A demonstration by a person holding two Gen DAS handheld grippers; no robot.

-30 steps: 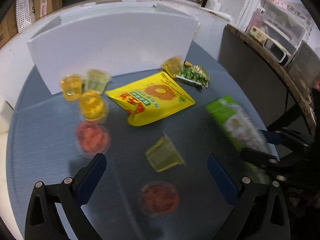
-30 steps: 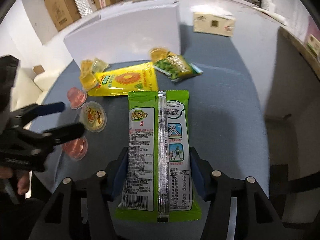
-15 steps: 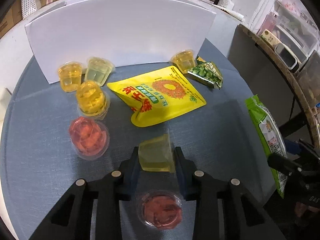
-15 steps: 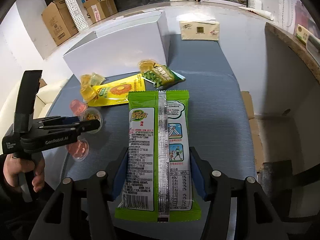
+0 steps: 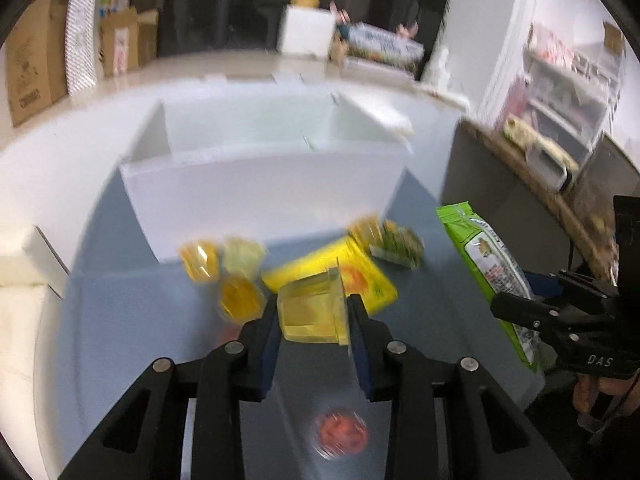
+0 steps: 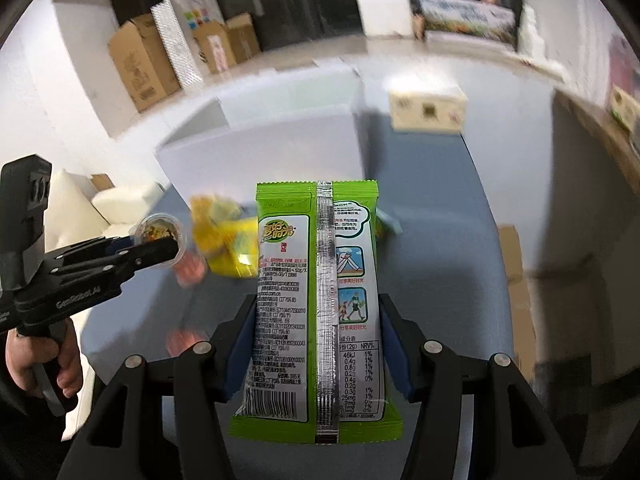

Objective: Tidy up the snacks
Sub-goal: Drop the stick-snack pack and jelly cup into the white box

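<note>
My left gripper (image 5: 314, 322) is shut on a pale yellow jelly cup (image 5: 310, 314) and holds it above the blue table, in front of the white open box (image 5: 260, 152). My right gripper (image 6: 316, 344) is shut on a green snack packet (image 6: 318, 304), raised above the table's right side; the packet also shows in the left wrist view (image 5: 488, 268). On the table lie a yellow snack bag (image 5: 360, 276), a small green pea packet (image 5: 398, 246), several yellow jelly cups (image 5: 224, 276) and a red jelly cup (image 5: 340, 434).
A tissue box (image 6: 426, 110) stands on the table's far right. Cardboard boxes (image 6: 140, 64) stand on the floor behind. A dark counter with shelves (image 5: 560, 132) is to the right. The view is motion-blurred.
My left gripper shut on the pale yellow jelly cup and lifted it off the table toward the white box. My right gripper rose with the green packet still in it.
</note>
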